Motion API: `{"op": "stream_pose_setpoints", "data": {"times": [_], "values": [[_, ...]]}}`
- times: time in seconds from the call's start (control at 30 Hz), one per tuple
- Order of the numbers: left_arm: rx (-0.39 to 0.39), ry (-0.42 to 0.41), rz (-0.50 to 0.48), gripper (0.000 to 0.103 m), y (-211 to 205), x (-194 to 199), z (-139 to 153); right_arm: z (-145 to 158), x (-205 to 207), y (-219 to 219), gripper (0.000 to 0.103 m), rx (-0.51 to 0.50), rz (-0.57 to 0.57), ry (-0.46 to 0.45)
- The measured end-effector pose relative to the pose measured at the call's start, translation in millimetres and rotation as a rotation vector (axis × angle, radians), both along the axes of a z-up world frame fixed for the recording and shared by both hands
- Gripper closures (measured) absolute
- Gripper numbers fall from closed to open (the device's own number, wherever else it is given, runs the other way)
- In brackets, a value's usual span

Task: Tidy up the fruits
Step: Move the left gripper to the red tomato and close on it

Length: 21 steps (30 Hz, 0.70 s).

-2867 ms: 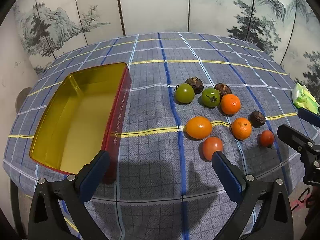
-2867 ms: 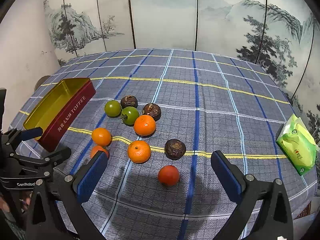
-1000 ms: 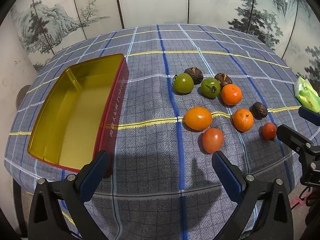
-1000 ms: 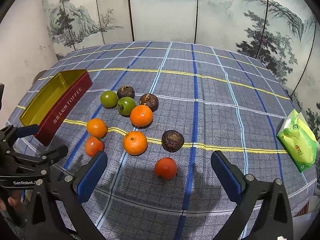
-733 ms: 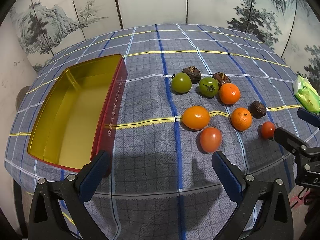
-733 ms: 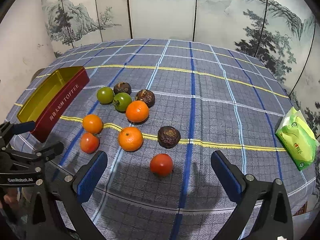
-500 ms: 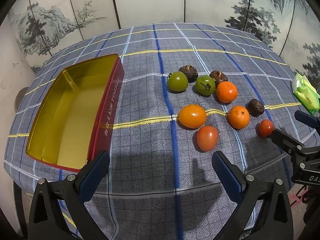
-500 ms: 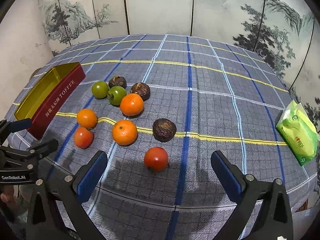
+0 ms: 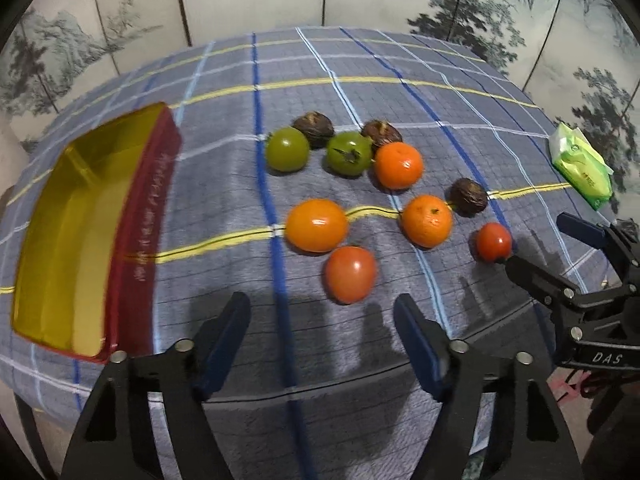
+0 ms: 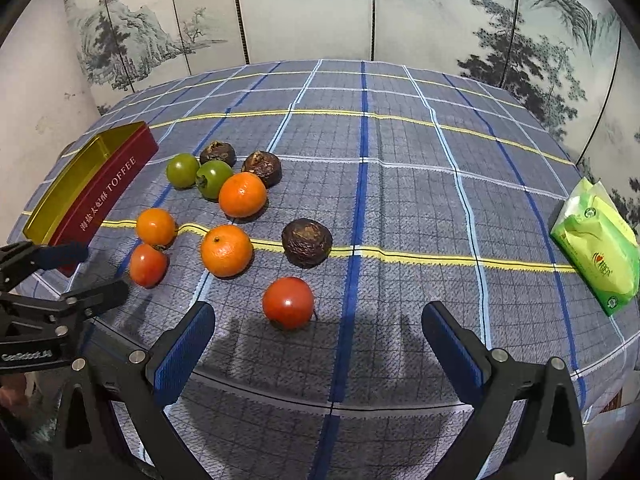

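Both grippers are spread and carry nothing. Just ahead of the left gripper (image 9: 322, 320) lies a red tomato (image 9: 351, 274); another tomato (image 10: 288, 302) sits before the right gripper (image 10: 316, 338). Centre each, clench gently. Beyond-left waits the tin (image 9: 60, 216).

A folding screen (image 10: 360, 12) painted with misty mountains and pines stood well beyond the jaws, behind a round table under a blue-grey checked cloth (image 10: 400, 184). A plain pale wall (image 10: 36, 92) rose left of them. Light seemed to fall from above.
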<state>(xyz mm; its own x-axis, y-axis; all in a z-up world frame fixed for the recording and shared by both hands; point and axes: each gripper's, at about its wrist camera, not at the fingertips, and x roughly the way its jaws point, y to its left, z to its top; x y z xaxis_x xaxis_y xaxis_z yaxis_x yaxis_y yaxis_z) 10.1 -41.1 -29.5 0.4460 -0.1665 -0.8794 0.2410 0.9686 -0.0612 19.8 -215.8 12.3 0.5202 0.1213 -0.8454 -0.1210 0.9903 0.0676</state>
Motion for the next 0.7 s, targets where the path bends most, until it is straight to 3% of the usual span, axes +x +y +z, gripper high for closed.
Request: {"op": "stream_pose_setpoints", "data": {"times": [0.37,0.6,0.7], "values": [[-0.055,0.095,0.010,0.057,-8.4,24.0,-18.9,-8.3,-0.5,-6.8,0.001,0.020,-0.018,0.019],[-0.068,0.096,0.004,0.072,-12.0,29.2,-20.5,-13.3,1.2,-8.4,0.001,0.025,-0.023,0.031],[-0.068,0.094,0.001,0.072,-12.2,29.4,-20.7,-15.2,2.2,-7.4,0.001,0.026,-0.020,0.037]]}}
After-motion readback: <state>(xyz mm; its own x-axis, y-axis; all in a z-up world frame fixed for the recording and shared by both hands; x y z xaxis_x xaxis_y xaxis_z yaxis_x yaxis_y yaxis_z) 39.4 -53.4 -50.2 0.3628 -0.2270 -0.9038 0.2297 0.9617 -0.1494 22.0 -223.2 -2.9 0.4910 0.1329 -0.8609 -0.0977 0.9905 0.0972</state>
